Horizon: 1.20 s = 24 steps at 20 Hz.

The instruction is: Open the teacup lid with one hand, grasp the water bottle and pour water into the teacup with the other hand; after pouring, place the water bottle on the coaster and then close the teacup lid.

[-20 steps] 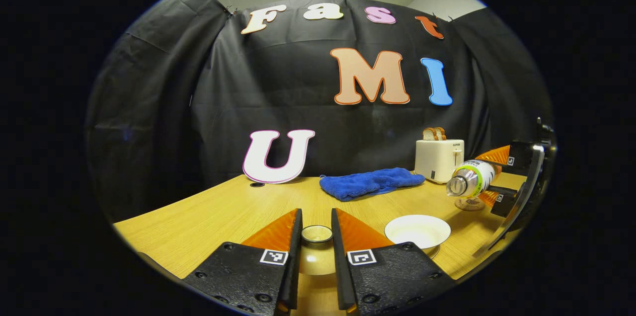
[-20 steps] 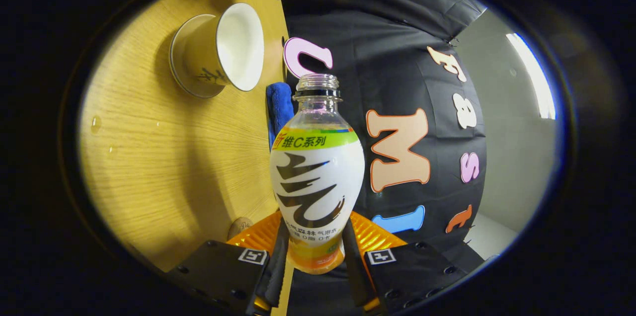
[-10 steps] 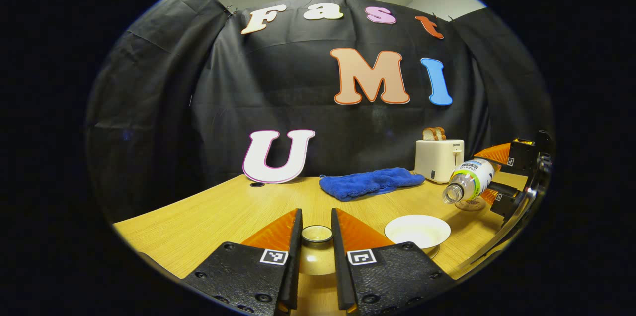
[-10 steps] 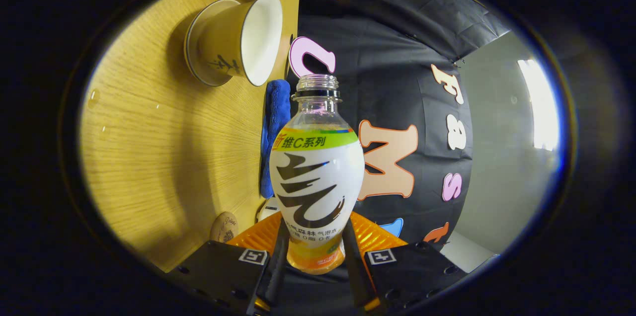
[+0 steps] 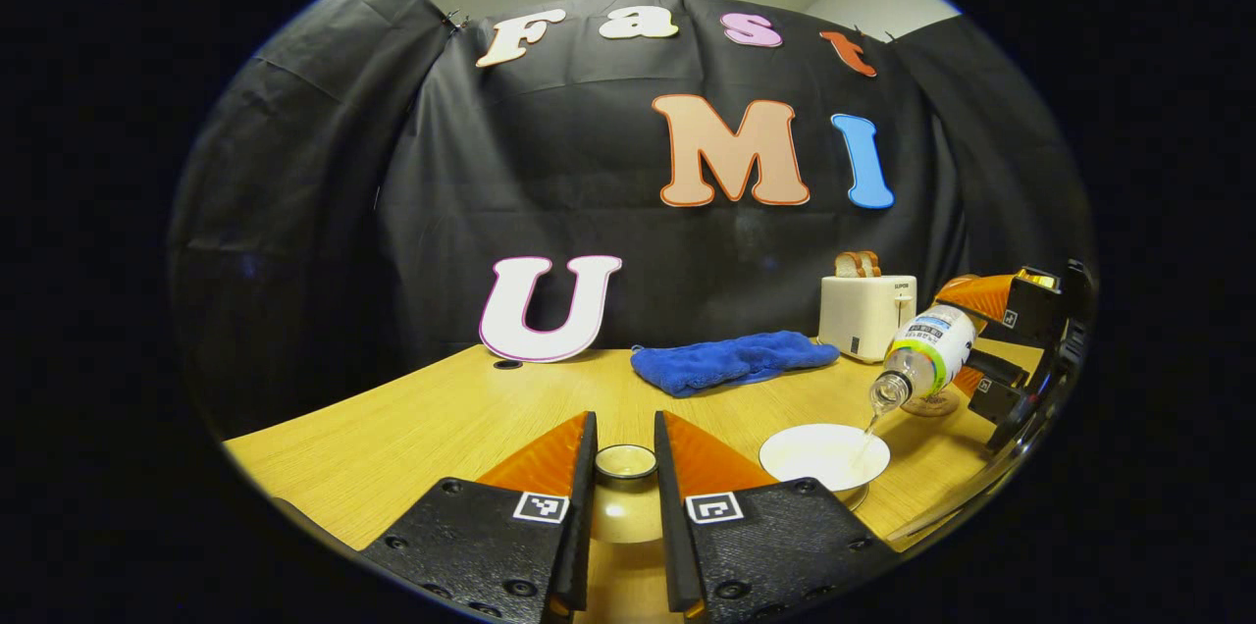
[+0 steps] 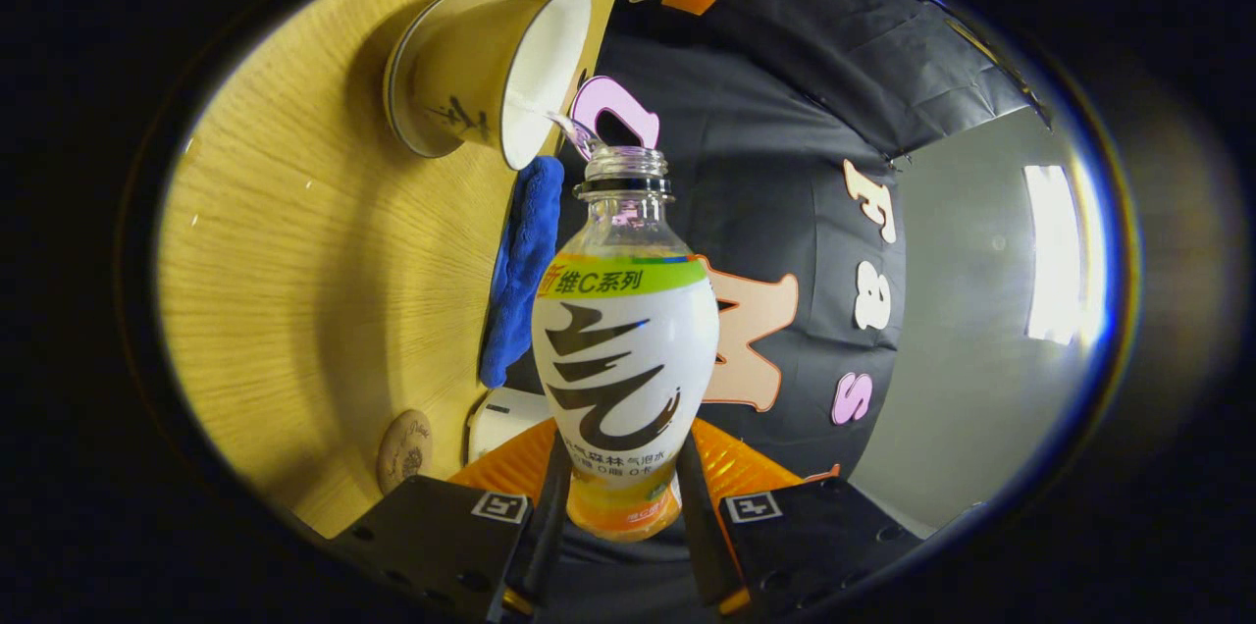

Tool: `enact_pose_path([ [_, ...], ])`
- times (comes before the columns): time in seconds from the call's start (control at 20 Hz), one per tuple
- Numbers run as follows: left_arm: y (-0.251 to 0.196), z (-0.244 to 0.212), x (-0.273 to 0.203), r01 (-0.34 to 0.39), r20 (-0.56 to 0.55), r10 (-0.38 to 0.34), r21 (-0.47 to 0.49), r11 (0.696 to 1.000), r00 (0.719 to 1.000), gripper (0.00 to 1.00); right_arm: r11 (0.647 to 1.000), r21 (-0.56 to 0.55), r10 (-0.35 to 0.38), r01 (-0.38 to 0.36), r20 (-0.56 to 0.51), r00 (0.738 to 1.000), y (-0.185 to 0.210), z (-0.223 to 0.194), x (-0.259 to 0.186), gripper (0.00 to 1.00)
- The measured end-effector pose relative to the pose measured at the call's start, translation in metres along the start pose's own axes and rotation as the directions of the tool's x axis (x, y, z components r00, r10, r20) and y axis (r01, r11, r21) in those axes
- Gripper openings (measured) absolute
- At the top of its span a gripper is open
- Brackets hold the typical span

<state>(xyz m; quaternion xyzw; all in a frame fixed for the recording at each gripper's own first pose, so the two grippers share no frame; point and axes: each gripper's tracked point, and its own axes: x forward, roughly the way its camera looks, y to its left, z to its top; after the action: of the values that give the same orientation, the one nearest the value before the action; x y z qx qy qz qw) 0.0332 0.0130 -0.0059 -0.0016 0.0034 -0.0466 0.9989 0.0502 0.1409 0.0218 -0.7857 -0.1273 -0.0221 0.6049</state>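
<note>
Right gripper view: the water bottle (image 6: 625, 339) is being pinched at its base by the right gripper (image 6: 620, 516), its open mouth at 12 o'clock. Water is being streamed into the teacup (image 6: 486, 75) at 11 o'clock. Chinese label characters are being shown, unread.

Left gripper view: the teacup lid (image 5: 625, 496) is being clamped by the left gripper (image 5: 624, 467); the toaster (image 5: 867, 315) lettering is blurred.
</note>
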Motion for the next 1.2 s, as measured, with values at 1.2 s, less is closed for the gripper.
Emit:
enact_pose_path([
  [1.2, 0.001, 0.0, 0.001, -0.001, -0.001, 0.001, 0.0, 1.0, 1.0, 0.29, 0.951, -0.212, -0.205, 0.223, 0.107, 0.973, -0.014, 0.007, -0.01, 0.57],
])
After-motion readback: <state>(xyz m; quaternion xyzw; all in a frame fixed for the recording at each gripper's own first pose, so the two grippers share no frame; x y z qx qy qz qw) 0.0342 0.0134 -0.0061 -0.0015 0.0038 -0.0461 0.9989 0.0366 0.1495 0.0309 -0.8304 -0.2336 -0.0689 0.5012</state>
